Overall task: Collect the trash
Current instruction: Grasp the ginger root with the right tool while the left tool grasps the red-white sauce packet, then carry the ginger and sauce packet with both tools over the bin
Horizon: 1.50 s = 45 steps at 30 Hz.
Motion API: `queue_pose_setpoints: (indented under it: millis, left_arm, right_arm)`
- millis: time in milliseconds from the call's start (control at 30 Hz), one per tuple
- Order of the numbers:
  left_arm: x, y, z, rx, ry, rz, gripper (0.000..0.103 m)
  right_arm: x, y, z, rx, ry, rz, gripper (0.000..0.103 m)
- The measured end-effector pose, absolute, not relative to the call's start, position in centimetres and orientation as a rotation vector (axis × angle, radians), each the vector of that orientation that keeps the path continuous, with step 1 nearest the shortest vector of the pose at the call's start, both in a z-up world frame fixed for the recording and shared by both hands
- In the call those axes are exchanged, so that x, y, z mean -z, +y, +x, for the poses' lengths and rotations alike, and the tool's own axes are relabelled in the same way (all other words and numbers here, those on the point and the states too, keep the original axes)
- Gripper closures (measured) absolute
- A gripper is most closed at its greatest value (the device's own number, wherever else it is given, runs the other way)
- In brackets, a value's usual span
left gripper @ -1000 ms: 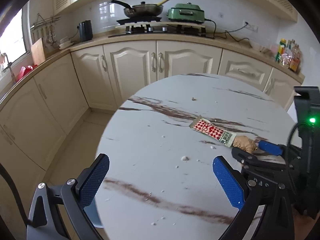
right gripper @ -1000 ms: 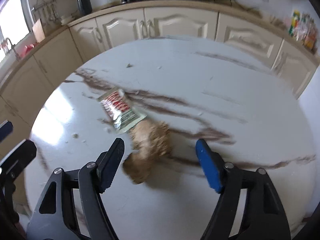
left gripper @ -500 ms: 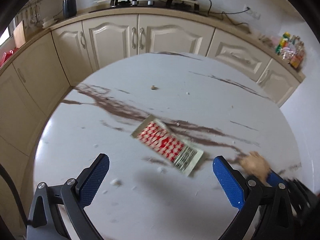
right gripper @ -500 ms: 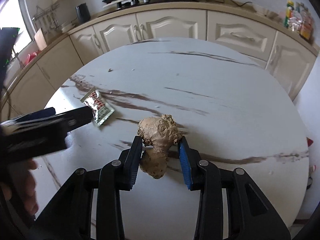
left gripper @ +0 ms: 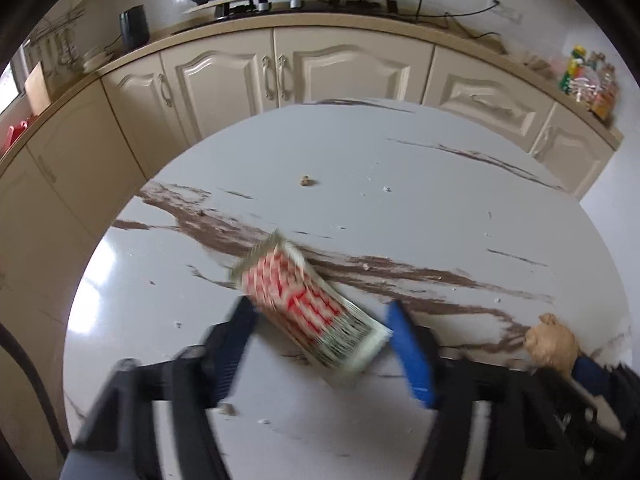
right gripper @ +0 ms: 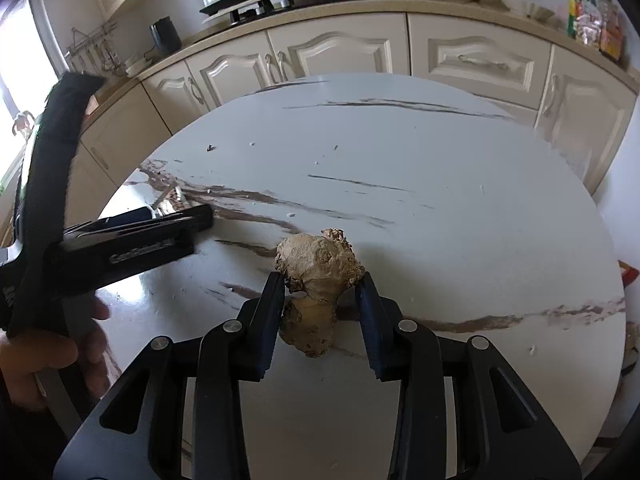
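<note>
Looking over the round marble tabletop point(left gripper: 420, 184), we see our right tool point(right gripper: 320, 300) clamped on a knobbly piece of ginger point(right gripper: 318, 268), its lower end down at the tabletop near the front. Our left tool point(left gripper: 316, 344) is closing around a red-and-white checked wrapper point(left gripper: 304, 300) that lies flat between its jaws, though blur keeps us from telling whether the pads touch it yet. Small crumbs point(left gripper: 306, 180) dot the far side.
</note>
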<state>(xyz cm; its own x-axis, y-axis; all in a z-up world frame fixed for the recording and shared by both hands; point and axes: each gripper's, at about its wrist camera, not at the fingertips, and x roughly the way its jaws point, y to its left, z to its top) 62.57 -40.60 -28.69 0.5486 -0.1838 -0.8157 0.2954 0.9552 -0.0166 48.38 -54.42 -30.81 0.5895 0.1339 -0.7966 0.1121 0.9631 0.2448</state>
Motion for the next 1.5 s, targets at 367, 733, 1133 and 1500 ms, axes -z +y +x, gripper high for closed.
queue_pose_setpoints:
  millis: [367, 733, 1133, 1500]
  left_arm:
    - [28.9, -36.1, 60.6, 0.413, 0.904, 0.052, 0.103]
    - [27.6, -34.9, 60.0, 0.431, 0.893, 0.070, 0.087]
    - [29.2, -37.5, 64.2, 0.420, 0.933, 0.124, 0.073]
    - [29.6, -39.5, 65.1, 0.446, 0.888, 0.181, 0.078]
  right_arm:
    - [30.2, -53.6, 47.7, -0.032, 0.920, 0.292, 0.068]
    - [27.7, -51.5, 46.0, -0.030, 0.884, 0.264, 0.069]
    - [29.1, -51.1, 50.7, -0.014, 0.930, 0.247, 0.069]
    - [30.2, -51.2, 52.6, -0.026, 0.942, 0.250, 0.069]
